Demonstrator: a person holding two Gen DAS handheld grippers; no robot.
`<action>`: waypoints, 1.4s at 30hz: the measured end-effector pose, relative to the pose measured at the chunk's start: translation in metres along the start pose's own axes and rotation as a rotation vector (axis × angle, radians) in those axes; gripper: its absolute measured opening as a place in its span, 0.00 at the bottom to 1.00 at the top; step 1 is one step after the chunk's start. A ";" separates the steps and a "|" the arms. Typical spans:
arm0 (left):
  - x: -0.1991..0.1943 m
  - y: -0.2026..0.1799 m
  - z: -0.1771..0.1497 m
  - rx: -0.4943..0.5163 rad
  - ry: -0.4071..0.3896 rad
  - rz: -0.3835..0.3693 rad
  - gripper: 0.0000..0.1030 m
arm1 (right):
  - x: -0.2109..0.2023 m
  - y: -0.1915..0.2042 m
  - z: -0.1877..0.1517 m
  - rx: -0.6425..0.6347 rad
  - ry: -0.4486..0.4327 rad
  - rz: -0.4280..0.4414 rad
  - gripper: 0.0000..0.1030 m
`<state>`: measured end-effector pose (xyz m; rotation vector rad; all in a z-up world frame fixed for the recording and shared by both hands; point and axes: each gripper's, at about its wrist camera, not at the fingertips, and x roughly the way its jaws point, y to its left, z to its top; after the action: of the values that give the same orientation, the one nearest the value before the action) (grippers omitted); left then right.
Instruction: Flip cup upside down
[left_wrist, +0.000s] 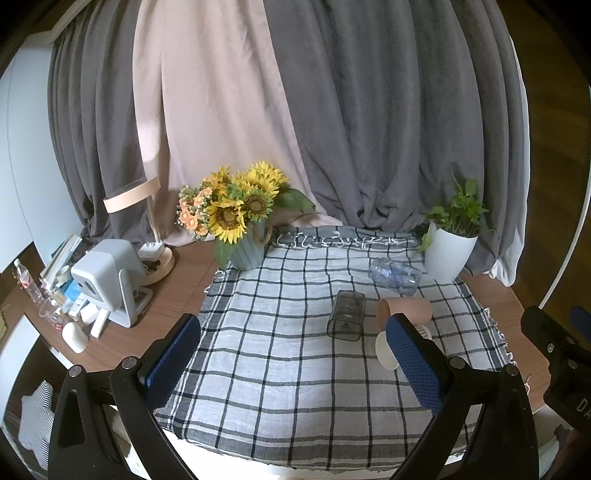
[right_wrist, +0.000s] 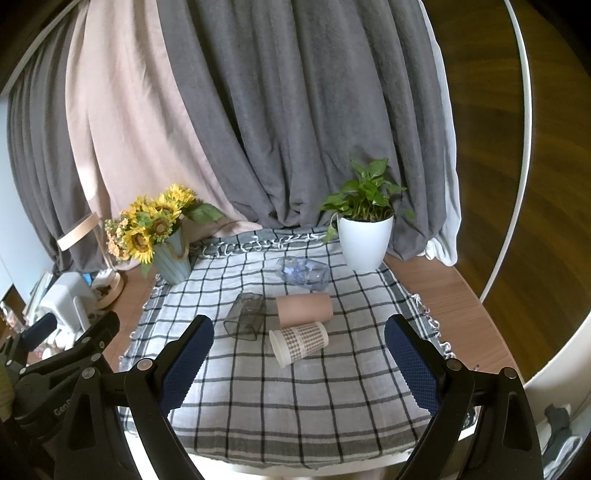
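**Checked cloth, four cups lying down, both grippers waiting**

Grey curtains back a table under a checked cloth (right_wrist: 295, 398). On it, four cups lie on their sides: checked paper cup (right_wrist: 299, 341), tan cup (right_wrist: 304, 308), smoky square cup (right_wrist: 245, 315), clear cup (right_wrist: 303, 272). The paper cup lies nearest, ahead of the right gripper (right_wrist: 299, 365), whose fingers stand wide apart, empty. The left gripper (left_wrist: 295, 365) is likewise spread. I would approach low, clamp mid-body across the wall, lift, then turn the rim down.
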<state>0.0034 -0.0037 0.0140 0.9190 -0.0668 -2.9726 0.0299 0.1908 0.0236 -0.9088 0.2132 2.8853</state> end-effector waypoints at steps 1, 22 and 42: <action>0.000 0.000 0.000 -0.001 0.001 0.000 0.99 | 0.003 -0.001 0.001 0.003 0.000 -0.004 0.91; 0.003 -0.002 0.003 -0.001 0.007 -0.002 0.99 | 0.004 -0.003 0.002 0.006 -0.001 -0.008 0.91; 0.004 -0.001 0.002 -0.001 0.010 -0.002 0.99 | 0.007 -0.003 0.000 0.008 -0.004 -0.010 0.91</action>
<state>-0.0008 -0.0031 0.0133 0.9347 -0.0641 -2.9694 0.0247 0.1947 0.0192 -0.8997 0.2191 2.8748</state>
